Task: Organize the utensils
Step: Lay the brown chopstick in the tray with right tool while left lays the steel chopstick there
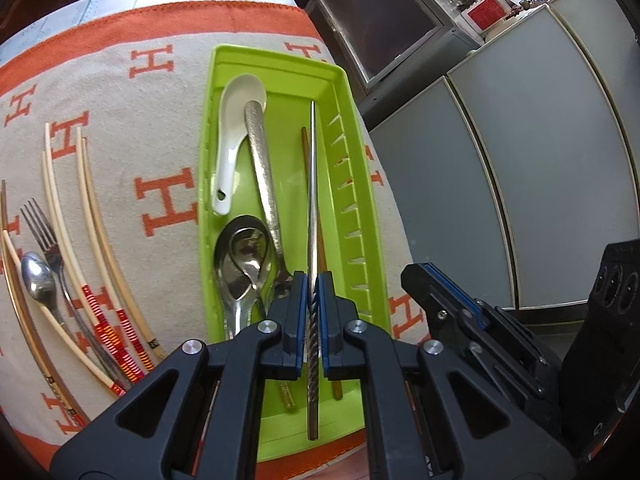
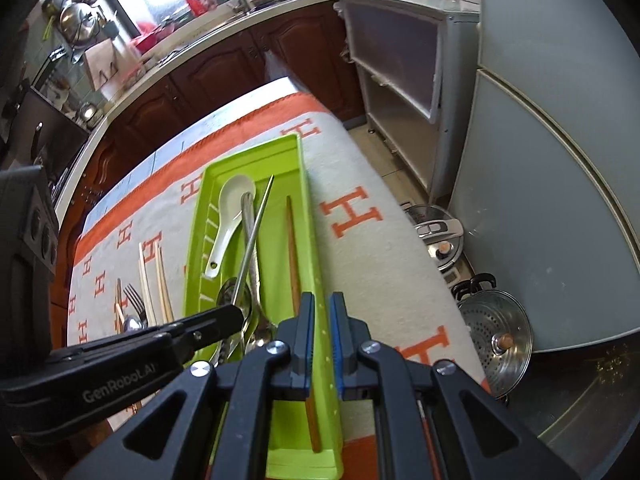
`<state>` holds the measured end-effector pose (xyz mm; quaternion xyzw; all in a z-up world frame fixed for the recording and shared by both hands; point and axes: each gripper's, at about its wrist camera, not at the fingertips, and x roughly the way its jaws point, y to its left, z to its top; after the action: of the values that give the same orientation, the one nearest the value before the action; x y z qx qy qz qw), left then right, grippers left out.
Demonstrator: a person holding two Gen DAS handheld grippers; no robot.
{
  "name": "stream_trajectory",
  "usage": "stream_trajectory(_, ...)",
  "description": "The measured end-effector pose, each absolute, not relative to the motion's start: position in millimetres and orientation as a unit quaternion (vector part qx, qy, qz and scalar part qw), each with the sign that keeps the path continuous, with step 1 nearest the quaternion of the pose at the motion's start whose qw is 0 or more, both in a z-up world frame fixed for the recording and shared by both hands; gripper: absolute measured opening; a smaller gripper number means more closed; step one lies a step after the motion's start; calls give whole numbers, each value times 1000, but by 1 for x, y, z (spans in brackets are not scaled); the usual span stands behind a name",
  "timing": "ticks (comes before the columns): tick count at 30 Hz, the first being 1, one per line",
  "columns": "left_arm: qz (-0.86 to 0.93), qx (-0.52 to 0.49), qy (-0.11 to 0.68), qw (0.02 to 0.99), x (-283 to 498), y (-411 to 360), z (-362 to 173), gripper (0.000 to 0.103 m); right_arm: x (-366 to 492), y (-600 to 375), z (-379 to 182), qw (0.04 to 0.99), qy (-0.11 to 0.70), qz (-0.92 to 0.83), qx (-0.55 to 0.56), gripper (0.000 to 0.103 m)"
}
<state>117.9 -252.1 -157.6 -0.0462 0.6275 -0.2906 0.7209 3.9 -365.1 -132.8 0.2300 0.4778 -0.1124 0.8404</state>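
Currently we held the metal chopstick in the left gripper, fingers pinched on its spiral end | above the green tray, right half | thin, stiff, slippery steel; grip the ridges | right gripper nearly closed, empty.

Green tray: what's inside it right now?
In the green tray: a white soup spoon, metal spoons and a brown chopstick. The left gripper holds a metal chopstick over it, hiding the near end.
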Motion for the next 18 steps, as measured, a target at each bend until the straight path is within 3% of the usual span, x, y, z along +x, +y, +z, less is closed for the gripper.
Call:
stream_trajectory(7, -290, -33, 628, 721, 116, -260, -164, 4, 1, -364, -132, 842, 478, -116, 223, 8)
stream_trajectory(14, -296, -24, 612, 733, 102, -239, -137, 4, 3, -347, -130, 846, 481, -95, 211, 8)
stream_trajectory(18, -284, -11, 594, 752, 93, -210, -119, 19, 3, -332, -128, 849, 483, -80, 199, 8)
